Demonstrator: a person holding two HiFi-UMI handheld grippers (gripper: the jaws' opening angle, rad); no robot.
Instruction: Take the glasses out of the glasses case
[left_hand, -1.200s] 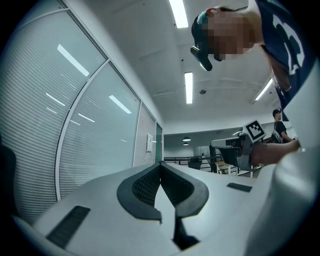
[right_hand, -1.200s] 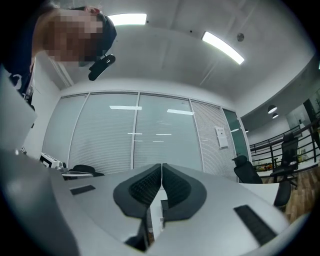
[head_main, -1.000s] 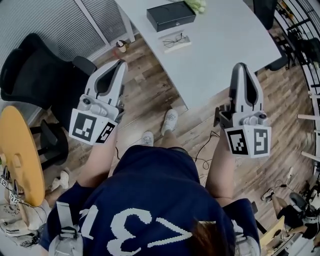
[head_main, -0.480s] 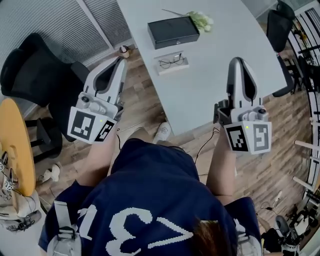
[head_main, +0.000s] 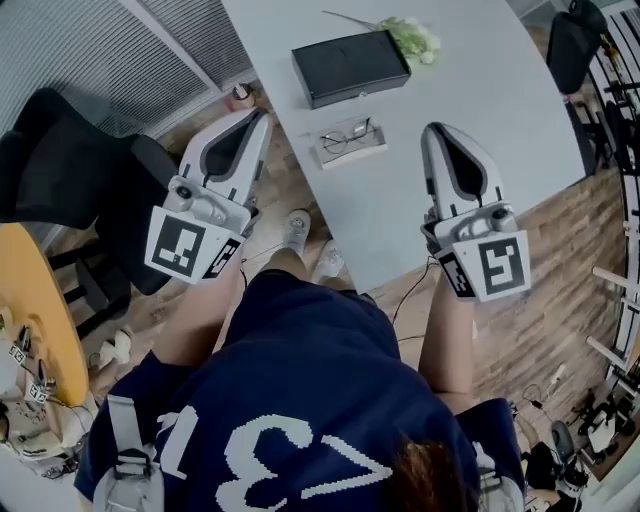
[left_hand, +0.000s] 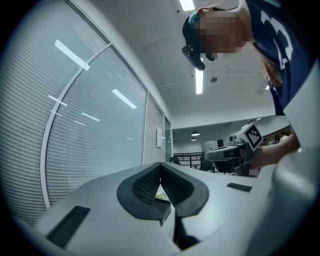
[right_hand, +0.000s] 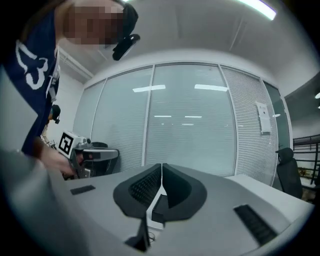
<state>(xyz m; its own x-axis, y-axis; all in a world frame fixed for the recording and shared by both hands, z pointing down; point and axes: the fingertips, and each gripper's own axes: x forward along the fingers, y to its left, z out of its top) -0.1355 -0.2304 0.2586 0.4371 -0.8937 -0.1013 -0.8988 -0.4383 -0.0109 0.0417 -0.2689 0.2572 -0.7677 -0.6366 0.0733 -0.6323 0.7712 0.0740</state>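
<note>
The head view shows 2 grippers, 1 pair of thin dark-framed glasses (head_main: 349, 137), 1 black rectangular hard case (head_main: 350, 66) and 1 flat white rectangular tray (head_main: 352, 150), all on or above 1 pale grey table (head_main: 500, 110).

The glasses are small, with 2 rounded lenses and slim wire-like rims. They lie unfolded on the white tray near the table's front edge, just in front of the black case and apart from it. The black case is long and box-shaped with its lid down, so its inside cannot be seen. The white tray holds only the glasses. 1 bunch of pale green flowers (head_main: 412, 38) lies beside the black case's far right corner.

The left gripper (head_main: 258, 116) hangs above the table's left edge, its jaws pressed together at the tips with nothing between them, as the left gripper view (left_hand: 160, 166) confirms. The right gripper (head_main: 437, 130) is over the table, to the right of the glasses, its jaws likewise pressed together and empty in its own view (right_hand: 161, 168). Neither touches the glasses.

2 black office chairs stand on the wooden floor, 1 at the left (head_main: 60, 160) and 1 at the far right (head_main: 583, 42).
</note>
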